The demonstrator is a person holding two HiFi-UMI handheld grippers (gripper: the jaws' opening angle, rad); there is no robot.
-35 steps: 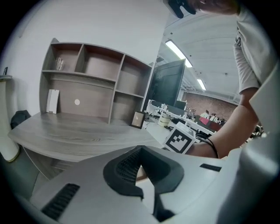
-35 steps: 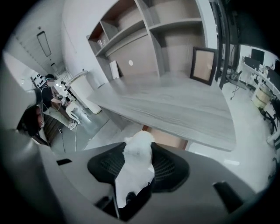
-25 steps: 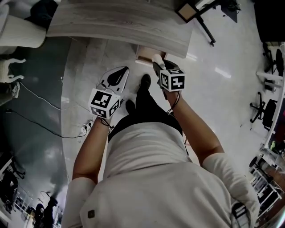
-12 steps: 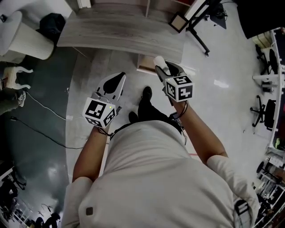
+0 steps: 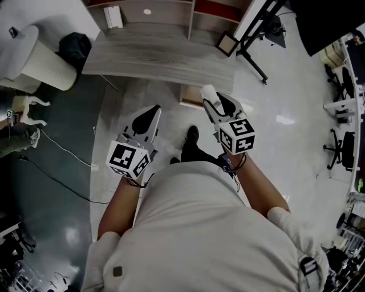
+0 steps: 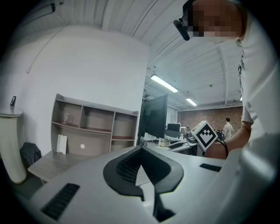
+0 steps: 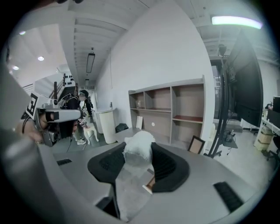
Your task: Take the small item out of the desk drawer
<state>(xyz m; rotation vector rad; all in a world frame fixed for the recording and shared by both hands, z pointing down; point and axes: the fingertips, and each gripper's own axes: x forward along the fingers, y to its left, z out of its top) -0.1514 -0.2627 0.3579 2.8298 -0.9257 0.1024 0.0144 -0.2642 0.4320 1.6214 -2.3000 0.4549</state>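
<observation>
My right gripper [image 5: 212,98] is shut on a small white, cloth-like wad [image 5: 207,92], held in the air in front of the grey wooden desk [image 5: 159,54]. In the right gripper view the wad [image 7: 138,148] fills the gap between the black pads. Just left of it, under the desk's front edge, the brown drawer [image 5: 189,94] stands pulled out. My left gripper [image 5: 151,109] hangs over the floor to the left, jaws shut with nothing in them; its tips [image 6: 140,148] meet in the left gripper view.
A shelf unit [image 5: 149,11] stands behind the desk. A white bin [image 5: 47,64] and a black bag [image 5: 75,43] are at its left, a stand [image 5: 258,25] and a small frame [image 5: 227,43] at its right. Cables [image 5: 60,151] lie on the floor; office chairs [image 5: 337,147] stand far right.
The head view has tipped up: desk and both grippers sit lower in the picture and the shelf unit has come into sight. The right gripper has kept hold of the white wad.
</observation>
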